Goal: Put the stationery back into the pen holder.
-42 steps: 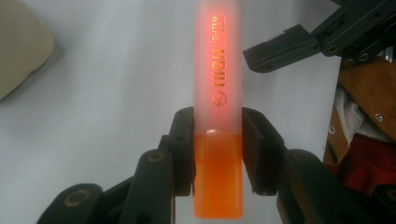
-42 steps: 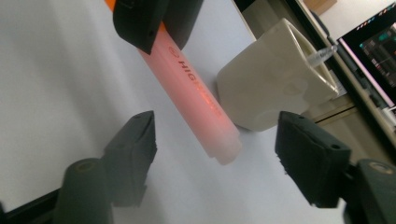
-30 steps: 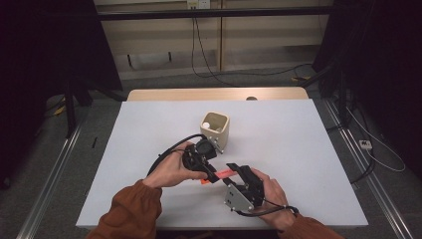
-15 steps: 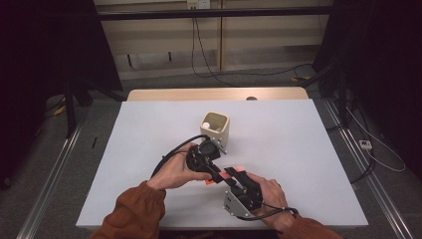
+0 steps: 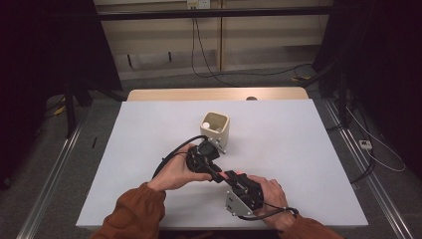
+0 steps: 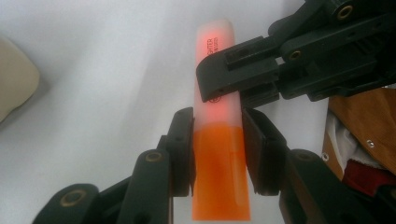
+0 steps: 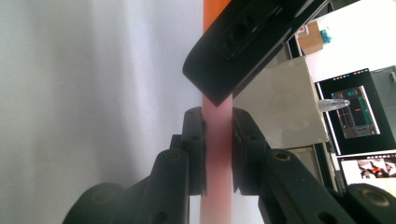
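Observation:
An orange highlighter (image 6: pixel 219 177) with a translucent pink cap (image 6: pixel 215 51) is held between both grippers over the white table (image 5: pixel 298 149). My left gripper (image 6: pixel 218 140) is shut on the orange barrel where it meets the cap, and its jaws have just been opening slightly with the barrel still between them. My right gripper (image 7: pixel 218 140) has just been closing and its pads now press on the pink cap (image 7: pixel 218 135). In the high view the left gripper (image 5: pixel 219 173) and right gripper (image 5: pixel 232 178) meet tip to tip near the table's front.
A beige square cup (image 5: pixel 215 135) holding small white items stands just behind the left hand. Black cables trail from both grippers. The table's front edge lies close under the forearms. Metal rails and floor cables flank the table.
The right gripper's jaws have closed onto the highlighter's cap. Less of the orange pen shows between the two grippers than a second ago. Both hands have kept their place.

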